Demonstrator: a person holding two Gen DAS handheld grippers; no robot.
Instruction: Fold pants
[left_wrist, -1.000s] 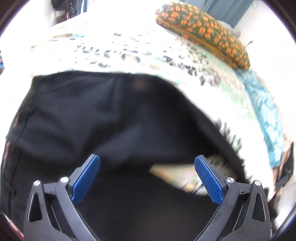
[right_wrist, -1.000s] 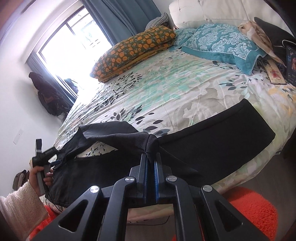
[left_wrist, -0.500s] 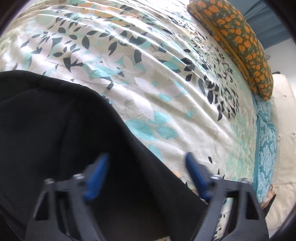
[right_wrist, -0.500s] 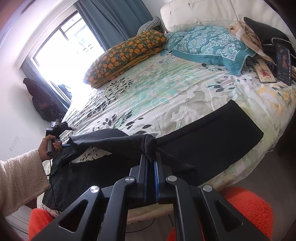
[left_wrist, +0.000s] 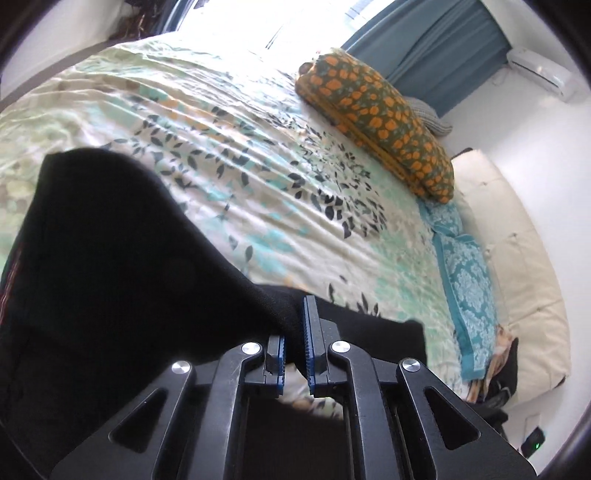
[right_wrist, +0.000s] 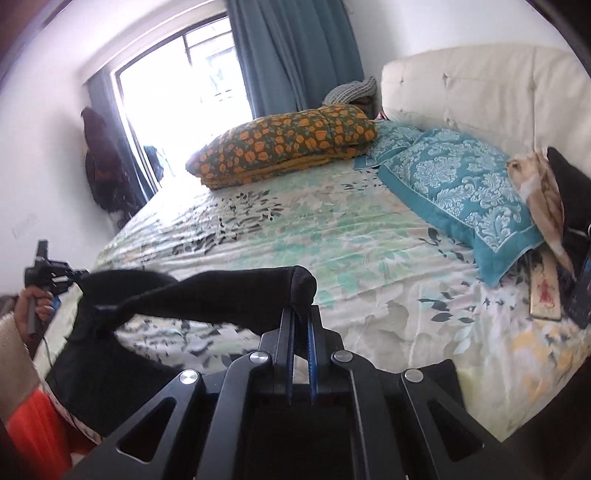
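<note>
Daylight from a window (right_wrist: 177, 92) with blue curtains (right_wrist: 295, 55) falls across a bed (right_wrist: 332, 229) spread with a pale sheet printed in leaves.

In the right wrist view, the right hand-held gripper (right_wrist: 300, 321) has its blue pads pressed almost together, pinching a rolled fold of the black pants (right_wrist: 207, 295). From that fold the cloth stretches as a raised band to the left, where the left hand-held gripper (right_wrist: 74, 277) bites its other end; the person's hand (right_wrist: 35, 302), in a cream sleeve, holds that tool at the left edge of the bed. Below the band, the rest of the pants hangs and lies along the near edge of the bed, with a further dark part showing to the right of the tool's frame.

In the left wrist view, the left hand-held gripper (left_wrist: 295, 332) is likewise closed onto a ridge of the black pants (left_wrist: 110, 277), the cloth wedged between its ribbed blue pads. The dark cloth fills the lower left of this view and lies over the sheet.

Farther out, a folded orange-flowered blanket (right_wrist: 284, 144) lies near the window side. Just beside it are teal patterned pillows (right_wrist: 461, 192), which rest against a cream padded headboard (right_wrist: 480, 96).
</note>
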